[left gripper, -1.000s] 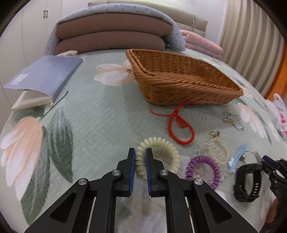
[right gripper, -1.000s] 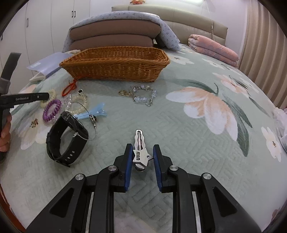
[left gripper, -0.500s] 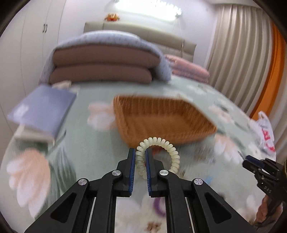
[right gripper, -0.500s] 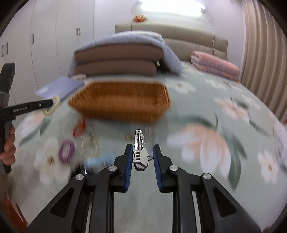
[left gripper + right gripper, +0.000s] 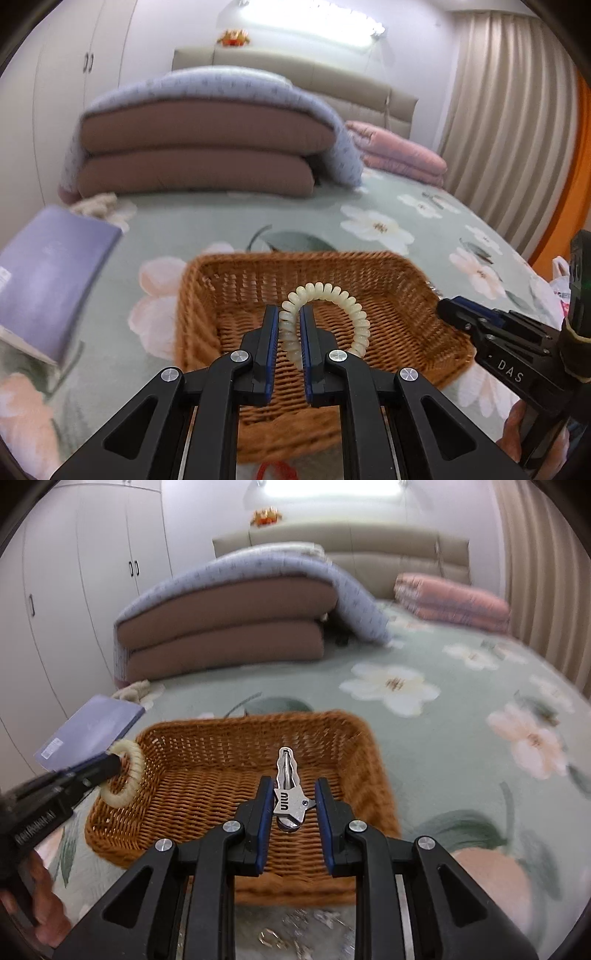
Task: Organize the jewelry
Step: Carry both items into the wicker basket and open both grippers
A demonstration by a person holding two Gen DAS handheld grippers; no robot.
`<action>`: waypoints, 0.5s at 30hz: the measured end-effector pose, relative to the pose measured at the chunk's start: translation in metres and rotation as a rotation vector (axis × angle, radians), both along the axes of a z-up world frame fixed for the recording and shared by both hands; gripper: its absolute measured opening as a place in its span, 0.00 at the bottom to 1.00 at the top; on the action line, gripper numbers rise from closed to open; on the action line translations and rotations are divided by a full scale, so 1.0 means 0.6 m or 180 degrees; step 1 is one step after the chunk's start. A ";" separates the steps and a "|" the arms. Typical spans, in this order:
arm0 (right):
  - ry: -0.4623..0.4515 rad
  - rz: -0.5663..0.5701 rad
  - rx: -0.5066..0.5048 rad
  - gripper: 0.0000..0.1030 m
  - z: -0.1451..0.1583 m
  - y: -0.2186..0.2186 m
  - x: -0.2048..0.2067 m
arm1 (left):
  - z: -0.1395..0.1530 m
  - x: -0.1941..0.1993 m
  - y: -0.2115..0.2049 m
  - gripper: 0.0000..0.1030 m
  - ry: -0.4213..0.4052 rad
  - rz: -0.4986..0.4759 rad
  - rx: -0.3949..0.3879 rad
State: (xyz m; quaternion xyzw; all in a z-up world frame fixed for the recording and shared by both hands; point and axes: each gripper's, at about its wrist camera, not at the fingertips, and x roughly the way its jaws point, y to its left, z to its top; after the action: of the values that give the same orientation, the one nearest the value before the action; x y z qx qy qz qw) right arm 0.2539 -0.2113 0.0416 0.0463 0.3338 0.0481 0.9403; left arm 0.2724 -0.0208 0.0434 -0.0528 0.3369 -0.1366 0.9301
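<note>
My left gripper (image 5: 289, 314) is shut on a cream spiral coil bracelet (image 5: 349, 306) and holds it above the brown wicker basket (image 5: 207, 291). My right gripper (image 5: 293, 788) is shut on a silver hair clip (image 5: 288, 779) and holds it above the same basket (image 5: 177, 760). The left gripper with the bracelet (image 5: 127, 775) shows at the basket's left rim in the right wrist view. The right gripper (image 5: 465, 314) shows at the basket's right rim in the left wrist view. The basket's inside looks bare.
The basket rests on a green floral bedspread (image 5: 461, 746). A purple book (image 5: 48, 273) lies left of it. Folded brown cushions under a blue quilt (image 5: 207, 147) and pink bedding (image 5: 450, 598) lie behind. A red cord (image 5: 277, 470) and silver chain (image 5: 280, 938) lie in front of the basket.
Both grippers lifted off the bedspread with their items and moved forward over the basket. The other jewelry has dropped below the views.
</note>
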 end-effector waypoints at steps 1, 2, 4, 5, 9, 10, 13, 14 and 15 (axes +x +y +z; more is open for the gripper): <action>0.0057 0.0002 0.0014 0.24 -0.009 -0.001 0.010 | -0.011 0.008 -0.002 0.11 0.0045 0.0008 0.0020; 0.0129 -0.0003 -0.0001 0.24 -0.021 -0.001 0.021 | -0.023 0.017 -0.006 0.11 0.0105 0.0012 0.0062; 0.0216 0.0000 -0.0005 0.24 -0.038 -0.003 0.031 | -0.041 0.026 -0.013 0.11 0.0189 -0.0008 0.0107; 0.0273 0.0003 0.0018 0.24 -0.047 -0.005 0.036 | -0.048 0.028 -0.014 0.11 0.0217 -0.0019 0.0122; 0.0393 0.0009 0.0098 0.25 -0.068 -0.011 0.043 | -0.068 0.038 -0.019 0.11 0.0308 -0.0066 0.0159; 0.0396 0.0011 0.0092 0.25 -0.069 -0.013 0.044 | -0.070 0.037 -0.019 0.11 0.0321 -0.0083 0.0152; 0.0360 0.0030 0.0149 0.28 -0.068 -0.015 0.042 | -0.071 0.033 -0.016 0.13 0.0302 -0.0066 0.0120; 0.0330 0.0054 0.0204 0.29 -0.066 -0.016 0.039 | -0.069 0.031 -0.016 0.18 0.0288 -0.0060 0.0136; 0.0307 0.0065 0.0232 0.30 -0.064 -0.019 0.037 | -0.066 0.029 -0.014 0.26 0.0269 -0.0071 0.0122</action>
State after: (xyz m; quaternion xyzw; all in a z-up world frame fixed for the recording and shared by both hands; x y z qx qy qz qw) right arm 0.2758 -0.2227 0.0033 0.0795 0.3773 0.0675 0.9202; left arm 0.2896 -0.0293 0.0036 -0.0370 0.3790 -0.1382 0.9143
